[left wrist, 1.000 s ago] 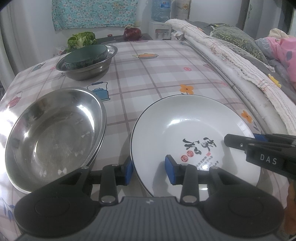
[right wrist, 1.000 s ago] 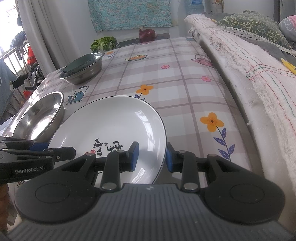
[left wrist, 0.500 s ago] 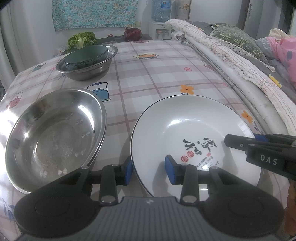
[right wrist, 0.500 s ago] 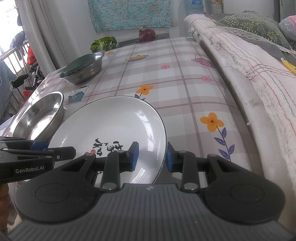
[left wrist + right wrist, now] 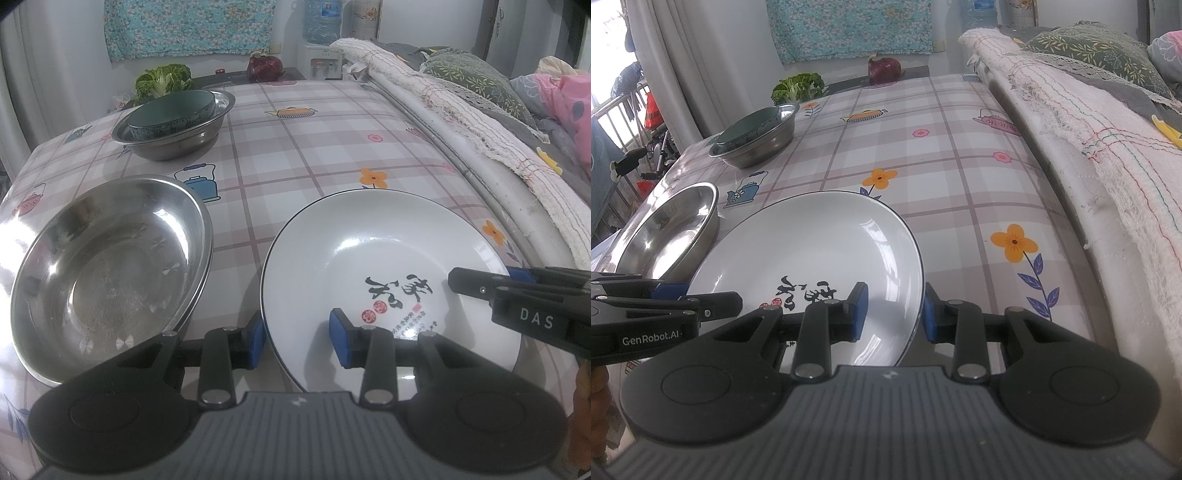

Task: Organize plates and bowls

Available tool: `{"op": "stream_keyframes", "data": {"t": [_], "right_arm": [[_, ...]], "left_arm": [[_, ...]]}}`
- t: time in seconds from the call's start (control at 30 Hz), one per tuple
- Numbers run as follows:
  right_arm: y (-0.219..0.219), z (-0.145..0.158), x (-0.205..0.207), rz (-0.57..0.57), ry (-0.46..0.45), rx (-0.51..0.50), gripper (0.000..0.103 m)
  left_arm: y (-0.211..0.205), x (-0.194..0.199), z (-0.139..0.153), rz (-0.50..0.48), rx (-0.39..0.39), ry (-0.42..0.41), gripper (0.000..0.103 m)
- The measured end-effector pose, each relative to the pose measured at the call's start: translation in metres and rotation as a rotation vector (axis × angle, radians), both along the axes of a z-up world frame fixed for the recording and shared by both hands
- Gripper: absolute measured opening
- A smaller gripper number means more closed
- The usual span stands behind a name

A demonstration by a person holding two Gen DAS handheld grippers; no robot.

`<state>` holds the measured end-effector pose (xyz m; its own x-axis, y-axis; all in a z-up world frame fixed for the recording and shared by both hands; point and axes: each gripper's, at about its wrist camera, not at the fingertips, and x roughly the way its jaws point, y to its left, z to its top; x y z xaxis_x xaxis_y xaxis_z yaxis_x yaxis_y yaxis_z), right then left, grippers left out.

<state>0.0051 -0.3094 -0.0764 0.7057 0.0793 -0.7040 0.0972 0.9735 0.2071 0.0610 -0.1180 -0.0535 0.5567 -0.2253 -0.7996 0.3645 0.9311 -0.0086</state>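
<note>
Resting on the checked tablecloth, the white plate has both grippers straddling its near rim, jaws apart: left gripper at 7 o'clock, right gripper at 5. A steel dish lies at 9 o'clock.

Evenly bright, sharp throughout. Daylight entering at 9 o'clock in right view. Glare patches on white plate and steel bowl. Strong fisheye bending, dark vignette at corners.
</note>
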Motion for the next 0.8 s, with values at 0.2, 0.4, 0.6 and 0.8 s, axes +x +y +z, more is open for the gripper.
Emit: {"op": "stream_keyframes", "data": {"t": [0.2,0.4,0.6,0.8], "right_arm": [[0.0000,0.0000,0.0000,0.000,0.000,0.000,0.030],[0.0001,-0.0001,-0.0003,-0.001,0.000,0.000,0.030],[0.0001,0.0000,-0.0001,0.000,0.000,0.000,0.030],[0.0002,-0.0001,-0.0004,-0.001,-0.001,0.001,0.030]], "left_arm": [[-0.0003,-0.0004,0.0000,0.000,0.001,-0.001,0.038],[-0.0003,-0.0003,0.0001,0.000,0.002,-0.001,0.038],[0.0004,0.0006,0.0003,-0.001,0.004,-0.003,0.038],[0.0001,0.0010,0.0008,0.000,0.005,-0.003,0.038]]}}
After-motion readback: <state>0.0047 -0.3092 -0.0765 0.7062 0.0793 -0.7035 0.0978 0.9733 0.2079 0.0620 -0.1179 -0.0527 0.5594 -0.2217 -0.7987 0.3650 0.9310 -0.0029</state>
